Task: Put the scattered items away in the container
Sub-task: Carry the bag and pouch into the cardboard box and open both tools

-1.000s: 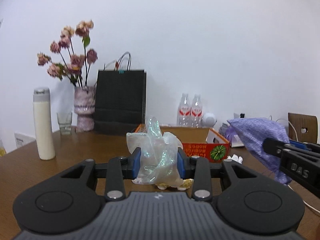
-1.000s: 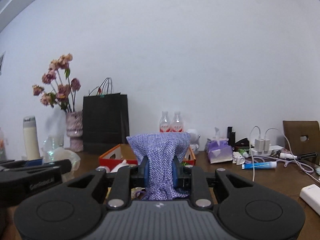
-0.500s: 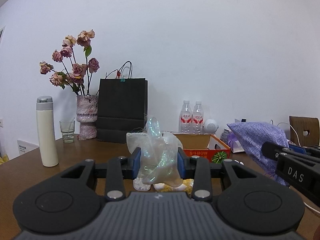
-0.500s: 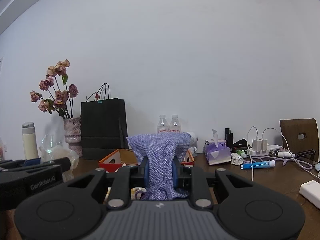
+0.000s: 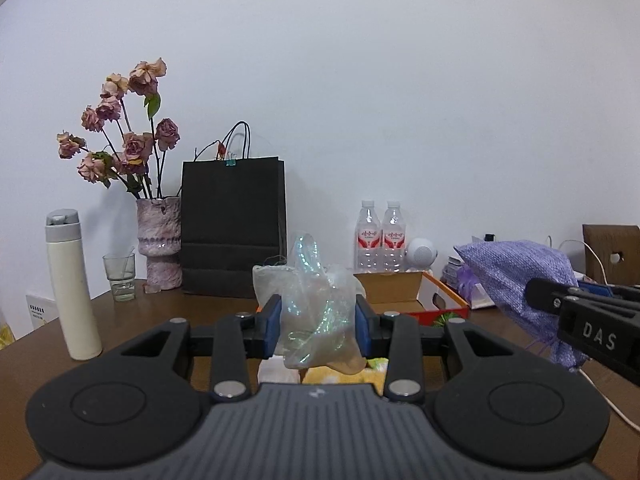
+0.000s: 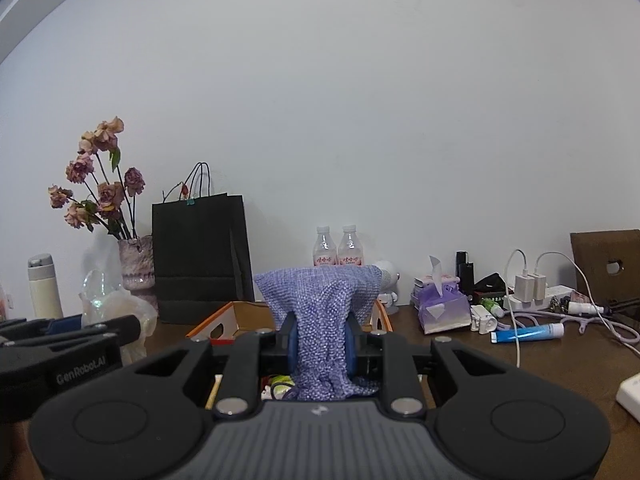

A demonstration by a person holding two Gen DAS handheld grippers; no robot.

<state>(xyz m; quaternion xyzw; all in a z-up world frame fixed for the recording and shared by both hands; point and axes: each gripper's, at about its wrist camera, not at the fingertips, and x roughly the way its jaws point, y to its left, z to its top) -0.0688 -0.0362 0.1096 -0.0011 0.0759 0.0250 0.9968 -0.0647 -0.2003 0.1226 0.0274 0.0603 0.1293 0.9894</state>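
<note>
My left gripper [image 5: 318, 322] is shut on a clear iridescent plastic bag [image 5: 316, 304] and holds it above the brown table. My right gripper [image 6: 322, 338] is shut on a purple knitted pouch [image 6: 320, 312] held over the orange cardboard box [image 6: 224, 320]. The box [image 5: 420, 296] lies behind and right of the left gripper. The pouch [image 5: 516, 276] and the right gripper show at the right of the left wrist view. The plastic bag [image 6: 116, 308] and the left gripper show at the left of the right wrist view. Small items lie under each gripper, mostly hidden.
A black paper bag [image 5: 234, 228], a vase of dried roses [image 5: 158, 240], a glass [image 5: 118, 276] and a white flask [image 5: 72, 284] stand at the back left. Two water bottles [image 5: 380, 236] stand behind the box. A tissue pack [image 6: 440, 308], chargers with cables [image 6: 528, 288] and a blue tube [image 6: 528, 332] lie right.
Both grippers have risen and tilted up with their loads; the table and box sit lower in view. The grips have not changed.
</note>
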